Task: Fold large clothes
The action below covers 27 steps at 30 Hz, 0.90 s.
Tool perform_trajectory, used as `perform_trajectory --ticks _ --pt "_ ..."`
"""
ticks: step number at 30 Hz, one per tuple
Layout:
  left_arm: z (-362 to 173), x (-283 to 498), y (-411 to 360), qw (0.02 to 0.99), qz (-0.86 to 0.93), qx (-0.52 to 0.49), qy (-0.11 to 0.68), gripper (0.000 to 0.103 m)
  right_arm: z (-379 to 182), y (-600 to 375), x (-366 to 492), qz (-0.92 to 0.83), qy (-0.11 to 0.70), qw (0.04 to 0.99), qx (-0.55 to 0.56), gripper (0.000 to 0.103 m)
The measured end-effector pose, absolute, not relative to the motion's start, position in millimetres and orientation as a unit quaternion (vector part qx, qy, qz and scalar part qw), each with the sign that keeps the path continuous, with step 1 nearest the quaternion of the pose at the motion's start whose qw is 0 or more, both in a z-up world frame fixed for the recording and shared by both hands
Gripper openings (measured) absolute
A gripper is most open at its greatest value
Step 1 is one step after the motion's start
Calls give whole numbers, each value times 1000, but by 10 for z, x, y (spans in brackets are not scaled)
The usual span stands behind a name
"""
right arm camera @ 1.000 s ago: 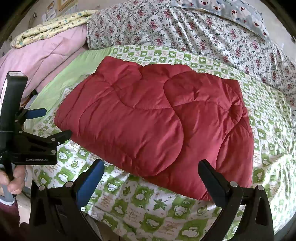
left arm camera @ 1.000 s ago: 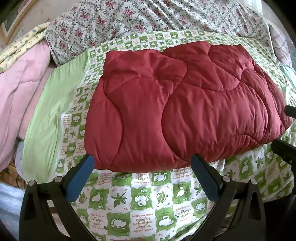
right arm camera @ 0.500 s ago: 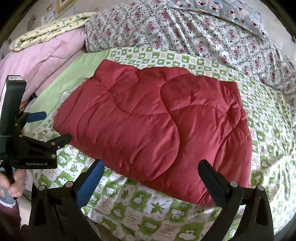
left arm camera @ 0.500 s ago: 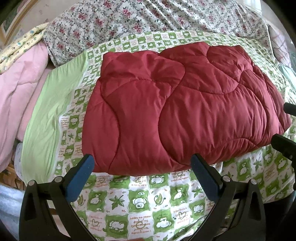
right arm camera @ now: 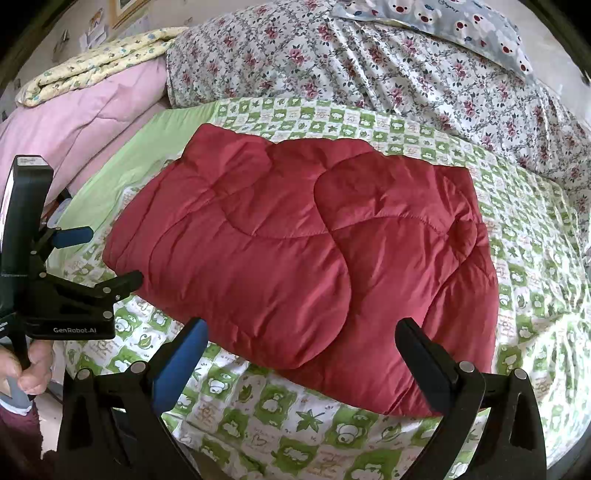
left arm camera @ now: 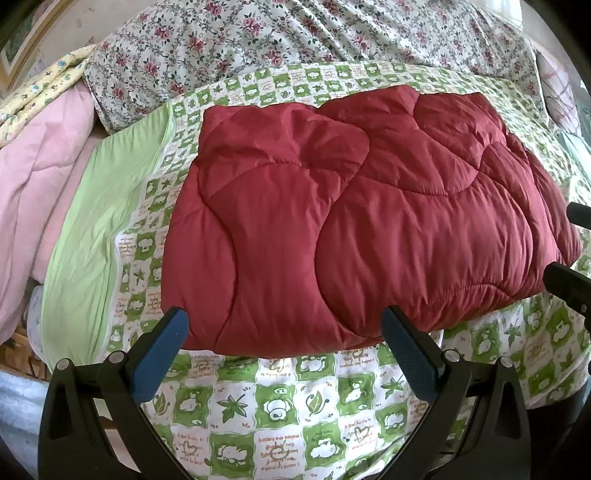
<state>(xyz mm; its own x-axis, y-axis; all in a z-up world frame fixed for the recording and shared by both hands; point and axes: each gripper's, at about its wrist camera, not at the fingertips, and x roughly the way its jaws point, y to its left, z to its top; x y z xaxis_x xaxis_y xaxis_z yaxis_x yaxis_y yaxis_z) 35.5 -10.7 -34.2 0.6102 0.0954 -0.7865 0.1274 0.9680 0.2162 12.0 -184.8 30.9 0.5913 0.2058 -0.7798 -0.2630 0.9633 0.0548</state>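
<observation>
A dark red quilted garment (left arm camera: 354, 221) lies folded into a thick rectangle on a green-and-white patterned sheet (left arm camera: 280, 406); it also shows in the right wrist view (right arm camera: 295, 258). My left gripper (left arm camera: 284, 332) is open and empty, its fingertips at the garment's near edge. My right gripper (right arm camera: 301, 343) is open and empty, at the garment's near right corner. The left gripper also shows in the right wrist view (right arm camera: 99, 254), open, at the garment's left end. A part of the right gripper (left arm camera: 569, 284) shows at the right edge of the left wrist view.
A floral bedspread (right arm camera: 369, 62) lies behind the sheet. A pink quilt (left arm camera: 40, 177) and a yellow folded blanket (right arm camera: 96, 62) are stacked at the left. A bear-print pillow (right arm camera: 461, 22) lies at the back right. A plain green sheet border (left arm camera: 92, 240) runs along the left.
Both grippers have moved in closer to the garment's near edge, which now sits larger and lower in both views. Both stay open. The garment has not moved.
</observation>
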Motion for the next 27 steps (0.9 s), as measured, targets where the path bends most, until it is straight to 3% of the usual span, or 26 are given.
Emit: perform_trajectory --ticks 27 --pt "-271 434 -155 891 -8 127 436 103 388 -1828 200 136 431 891 -38 102"
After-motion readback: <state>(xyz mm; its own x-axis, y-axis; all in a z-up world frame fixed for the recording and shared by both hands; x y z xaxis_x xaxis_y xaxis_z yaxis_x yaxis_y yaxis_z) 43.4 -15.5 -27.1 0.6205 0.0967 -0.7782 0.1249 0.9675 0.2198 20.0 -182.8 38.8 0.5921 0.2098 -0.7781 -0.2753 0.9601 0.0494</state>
